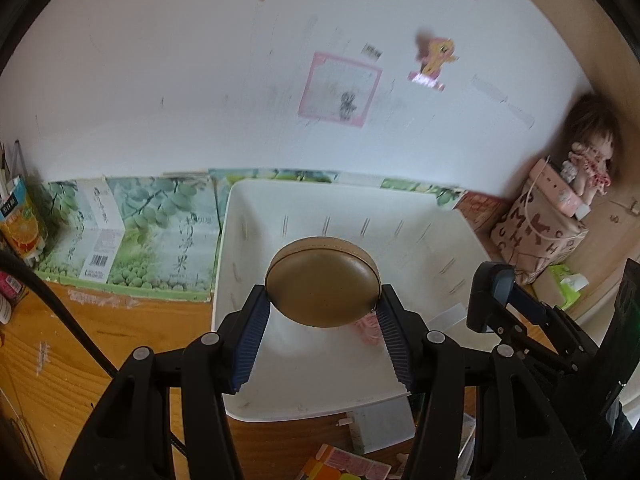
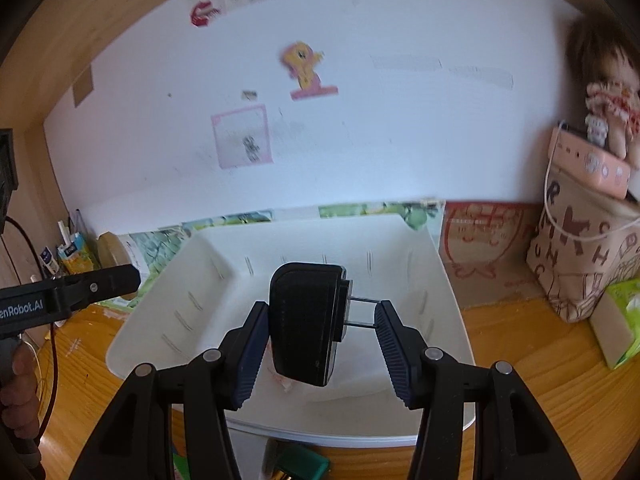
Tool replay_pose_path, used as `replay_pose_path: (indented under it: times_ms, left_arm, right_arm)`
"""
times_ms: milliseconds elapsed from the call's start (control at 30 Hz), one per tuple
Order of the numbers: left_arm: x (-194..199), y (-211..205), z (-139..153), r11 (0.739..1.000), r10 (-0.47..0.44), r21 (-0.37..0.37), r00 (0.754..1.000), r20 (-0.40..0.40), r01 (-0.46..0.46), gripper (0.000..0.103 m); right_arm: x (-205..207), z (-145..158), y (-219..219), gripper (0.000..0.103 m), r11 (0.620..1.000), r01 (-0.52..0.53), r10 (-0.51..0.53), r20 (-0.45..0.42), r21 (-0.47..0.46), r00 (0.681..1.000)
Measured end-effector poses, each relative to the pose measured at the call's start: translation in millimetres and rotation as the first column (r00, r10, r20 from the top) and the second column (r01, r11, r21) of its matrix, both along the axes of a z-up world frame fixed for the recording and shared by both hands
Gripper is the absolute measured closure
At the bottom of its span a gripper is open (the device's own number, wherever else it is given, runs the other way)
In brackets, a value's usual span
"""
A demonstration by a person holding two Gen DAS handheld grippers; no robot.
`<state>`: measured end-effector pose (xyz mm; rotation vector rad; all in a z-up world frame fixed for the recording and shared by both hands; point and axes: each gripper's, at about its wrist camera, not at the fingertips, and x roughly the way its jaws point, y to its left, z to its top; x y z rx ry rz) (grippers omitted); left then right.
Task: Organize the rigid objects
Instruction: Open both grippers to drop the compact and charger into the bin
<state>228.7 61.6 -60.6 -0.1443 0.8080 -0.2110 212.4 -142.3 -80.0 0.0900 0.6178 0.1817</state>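
My left gripper (image 1: 322,300) is shut on a round tan leather case (image 1: 322,280), pads on its two sides. It hangs over the white plastic bin (image 1: 420,240). In the right wrist view the case (image 2: 112,252) shows edge-on at the left, over the bin's left rim. My right gripper (image 2: 322,312) is shut on a black plug adapter (image 2: 304,320): the left pad presses its body and the metal prongs (image 2: 362,312) meet the right pad. It is above the bin (image 2: 400,240) too. A small pink thing (image 1: 370,328) lies on the bin floor.
The bin stands on a wooden desk (image 2: 520,360) against a white wall. Green printed cartons (image 1: 152,232) and a juice box (image 1: 20,224) are at the back left. A lettered bag (image 2: 580,256), a doll and a tissue pack (image 2: 620,320) stand on the right. Small colourful items (image 1: 344,464) lie in front of the bin.
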Motion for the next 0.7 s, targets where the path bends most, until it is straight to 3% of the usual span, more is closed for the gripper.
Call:
replay_pose_path:
  times_ms: [267,300,333,400,700]
  left_arm:
    - [8.5,4.8,-14.8,1.0,0.025,-0.013,0.996,-0.09,-0.026,0.042]
    - [8.2,5.6,-15.1,0.999,0.03,-0.018,0.995,-0.095,-0.032,0.04]
    - [7.1,6.5,-14.2,0.999,0.04,-0.02,0.995,-0.093,-0.042,0.033]
    - [4.8,8.2,-10.5,0.998,0.051,-0.028,0.996,-0.077,-0.053,0.026]
    - [-12.0,13.4,12.3,0.997,0.052,-0.05,0.998,-0.028,-0.053,0.023]
  right_arm:
    - [7.7,-11.1,-3.3,0.048,1.0,0.014,-0.013,-0.044,0.026,0.999]
    - [7.4,-10.5,-3.1,0.044,1.0,0.012,-0.01,-0.042,0.027,0.999]
    - [7.2,-9.8,-2.5,0.033,1.0,0.005,-0.004,-0.044,0.028,0.999]
    - [5.5,-6.5,-2.0,0.026,0.999,-0.004,0.006,-0.04,0.04,0.999]
    - [-9.1,14.9,-0.9,0.022,0.999,0.0,-0.001,0.004,0.043,1.0]
